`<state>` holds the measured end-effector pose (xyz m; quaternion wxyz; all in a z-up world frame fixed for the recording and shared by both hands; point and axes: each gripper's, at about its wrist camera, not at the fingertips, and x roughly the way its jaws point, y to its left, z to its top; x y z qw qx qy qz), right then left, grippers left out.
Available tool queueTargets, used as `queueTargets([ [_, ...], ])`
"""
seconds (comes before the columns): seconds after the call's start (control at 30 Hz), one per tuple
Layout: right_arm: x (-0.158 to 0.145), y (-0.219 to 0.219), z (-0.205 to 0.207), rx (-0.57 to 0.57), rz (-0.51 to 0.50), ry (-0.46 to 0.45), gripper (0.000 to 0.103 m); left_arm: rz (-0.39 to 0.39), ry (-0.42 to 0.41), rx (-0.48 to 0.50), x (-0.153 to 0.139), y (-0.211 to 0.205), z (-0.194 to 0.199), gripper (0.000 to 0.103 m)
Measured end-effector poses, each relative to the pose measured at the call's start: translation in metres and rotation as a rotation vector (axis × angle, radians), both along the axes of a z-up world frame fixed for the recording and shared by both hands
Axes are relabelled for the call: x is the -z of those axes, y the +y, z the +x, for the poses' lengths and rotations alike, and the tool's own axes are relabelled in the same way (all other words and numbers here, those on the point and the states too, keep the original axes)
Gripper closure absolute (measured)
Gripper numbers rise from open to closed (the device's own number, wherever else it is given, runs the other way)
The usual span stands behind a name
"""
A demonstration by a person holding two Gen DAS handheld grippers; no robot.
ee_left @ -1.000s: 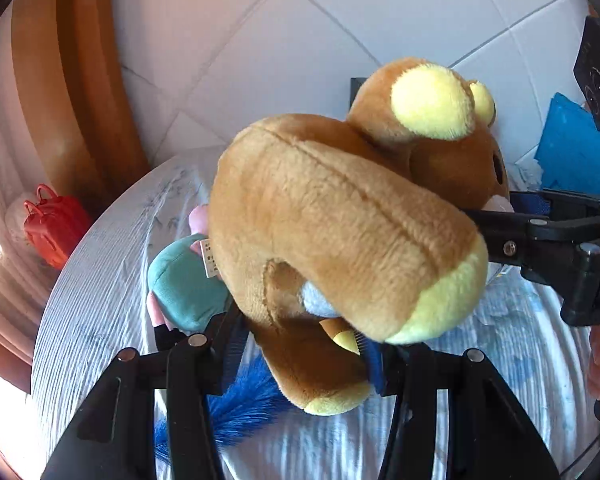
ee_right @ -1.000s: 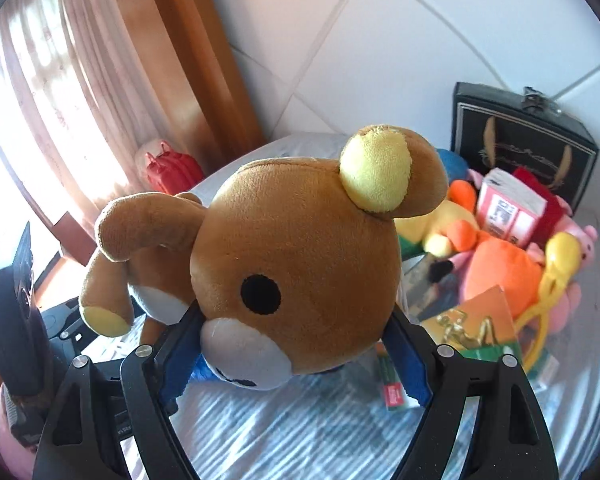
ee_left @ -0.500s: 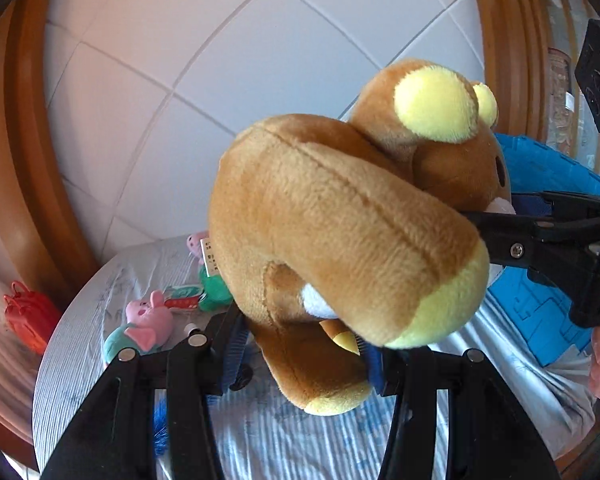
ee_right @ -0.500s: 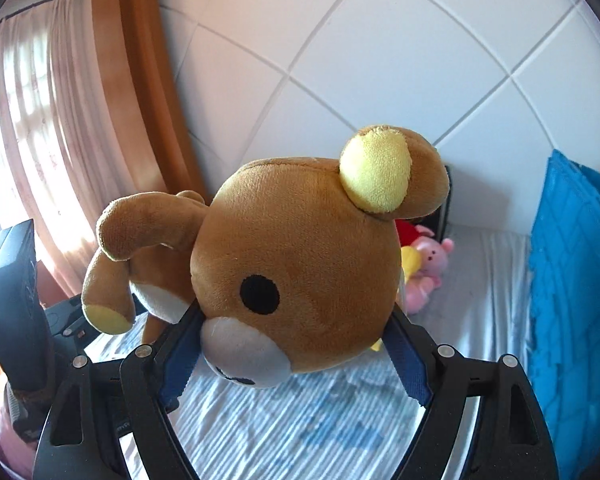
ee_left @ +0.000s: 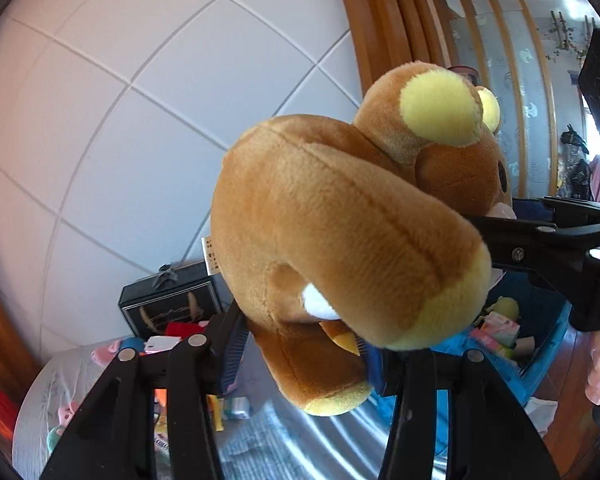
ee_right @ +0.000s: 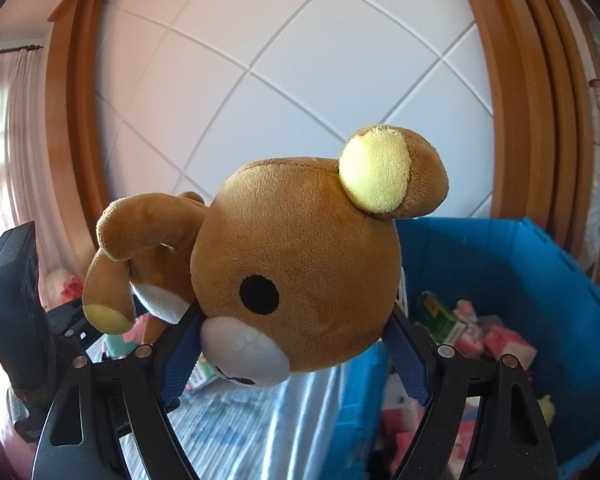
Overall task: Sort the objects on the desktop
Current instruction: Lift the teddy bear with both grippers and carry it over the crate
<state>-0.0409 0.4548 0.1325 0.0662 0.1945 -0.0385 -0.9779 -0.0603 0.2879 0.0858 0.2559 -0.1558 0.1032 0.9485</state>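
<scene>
A brown plush bear (ee_left: 340, 216) with yellow ears and paw pads hangs in the air, carried by both grippers. My left gripper (ee_left: 304, 354) is shut on the bear's lower body and leg, blue pads pressing its sides. In the right wrist view my right gripper (ee_right: 296, 360) is shut on the bear's round head (ee_right: 300, 280), snout toward the camera. The right gripper's black fingers (ee_left: 540, 248) also show at the right of the left wrist view. A blue storage bin (ee_right: 520, 280) with several small toys and boxes inside stands just right of and below the bear.
A table with a pale striped cloth (ee_left: 268, 440) lies below, scattered with small plush toys and packets (ee_left: 228, 408). A black gift box (ee_left: 168, 304) stands at the back by the white tiled wall. Wooden door frames flank the wall. A person's fingers (ee_left: 598, 380) show at the right edge.
Both grippers have carried the bear up and to the right, away from the toy pile. The blue bin has come into view below it. The grip on the bear is unchanged.
</scene>
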Motion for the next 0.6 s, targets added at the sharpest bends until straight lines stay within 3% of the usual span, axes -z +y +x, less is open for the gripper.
queueTargets([
  [0.27, -0.004, 0.11, 0.029, 0.148, -0.053, -0.008, 0.019, -0.04, -0.076, 0.114, -0.009, 0.115, 0.003, 0.055],
  [0.6, 0.028, 0.205, 0.052, 0.253, -0.16, -0.123, 0.018, -0.154, -0.247, 0.179, 0.006, 0.215, 0.018, 0.055],
])
